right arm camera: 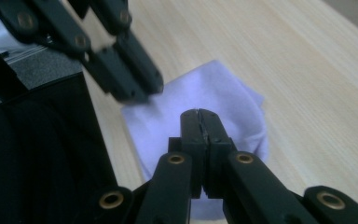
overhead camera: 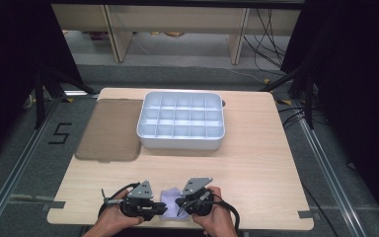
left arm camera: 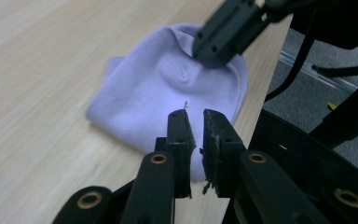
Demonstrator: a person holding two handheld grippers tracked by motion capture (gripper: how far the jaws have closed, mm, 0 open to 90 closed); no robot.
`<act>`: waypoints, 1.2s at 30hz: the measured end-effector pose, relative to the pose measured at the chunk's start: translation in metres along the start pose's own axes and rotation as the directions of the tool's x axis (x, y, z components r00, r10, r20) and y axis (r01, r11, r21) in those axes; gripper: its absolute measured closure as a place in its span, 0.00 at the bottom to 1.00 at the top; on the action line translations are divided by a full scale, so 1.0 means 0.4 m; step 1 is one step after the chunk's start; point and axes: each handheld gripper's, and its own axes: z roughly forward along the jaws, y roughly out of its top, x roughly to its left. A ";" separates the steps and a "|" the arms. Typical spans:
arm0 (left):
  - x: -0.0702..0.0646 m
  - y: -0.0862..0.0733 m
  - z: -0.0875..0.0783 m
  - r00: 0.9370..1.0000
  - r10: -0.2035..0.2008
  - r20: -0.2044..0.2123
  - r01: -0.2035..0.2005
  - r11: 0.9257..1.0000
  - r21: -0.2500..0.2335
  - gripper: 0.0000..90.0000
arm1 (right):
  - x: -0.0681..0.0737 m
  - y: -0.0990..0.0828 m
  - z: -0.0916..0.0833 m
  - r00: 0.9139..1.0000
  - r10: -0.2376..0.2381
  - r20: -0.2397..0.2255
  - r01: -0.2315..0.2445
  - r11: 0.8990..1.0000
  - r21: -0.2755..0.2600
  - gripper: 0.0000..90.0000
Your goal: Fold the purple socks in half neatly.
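A small lilac cloth (overhead camera: pixel 170 199) lies folded at the table's near edge, between my two grippers. In the left gripper view the cloth (left arm camera: pixel 140 93) spreads ahead of my left gripper (left arm camera: pixel 195 115), whose jaws stand a narrow slit apart just above its near edge, with nothing between them. My right gripper (left arm camera: pixel 209 51) comes in from the far side, and the fabric puckers at its tips. In the right gripper view my right gripper (right arm camera: pixel 199 112) has its jaws pressed together over the cloth (right arm camera: pixel 228 93), with the left gripper (right arm camera: pixel 137 88) opposite it.
A white tray (overhead camera: pixel 180 143) divided into several compartments stands at the middle back of the wooden table (overhead camera: pixel 256 168). A brown translucent lid (overhead camera: pixel 111 131) lies flat to its left. The cloth sits right at the table's front edge, with grey floor beyond.
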 end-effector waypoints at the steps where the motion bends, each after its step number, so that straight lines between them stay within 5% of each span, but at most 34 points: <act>1: 0.007 -0.005 -0.011 1.000 -0.004 -0.010 0.004 1.000 0.005 0.87 | 0.001 0.001 0.000 1.000 -0.004 -0.006 0.004 1.000 0.008 1.00; 7: 0.034 -0.035 -0.041 0.993 -0.116 -0.011 0.116 0.993 -0.009 0.70 | 0.017 -0.003 0.031 0.999 -0.022 -0.038 0.024 0.998 0.051 1.00; 9: 0.040 -0.039 -0.039 0.986 -0.164 0.008 0.164 0.986 -0.013 0.65 | 0.025 -0.005 0.045 0.999 -0.020 -0.046 0.023 0.997 0.069 1.00; 13: 0.051 -0.042 -0.031 0.983 -0.185 0.000 0.185 0.983 0.009 0.58 | 0.033 -0.001 0.063 0.999 -0.044 -0.024 0.046 0.994 0.095 1.00; 19: 0.069 -0.042 -0.025 0.976 -0.216 -0.027 0.217 0.976 0.010 0.55 | 0.043 0.012 0.083 1.000 0.019 0.012 -0.020 0.997 0.079 1.00; 20: 0.073 -0.042 -0.026 0.978 -0.205 -0.029 0.205 0.979 0.014 0.56 | 0.039 0.014 0.093 1.000 -0.008 0.015 0.007 0.999 0.048 1.00; 29: 0.076 -0.040 0.000 0.980 -0.196 -0.044 0.198 0.980 0.037 0.66 | 0.038 0.023 0.099 1.000 0.025 0.005 -0.025 0.999 0.048 1.00; 36: 0.059 -0.034 0.015 0.989 -0.133 -0.068 0.136 0.990 0.039 0.81 | 0.034 0.022 0.095 1.000 0.017 0.013 -0.017 0.999 0.036 0.98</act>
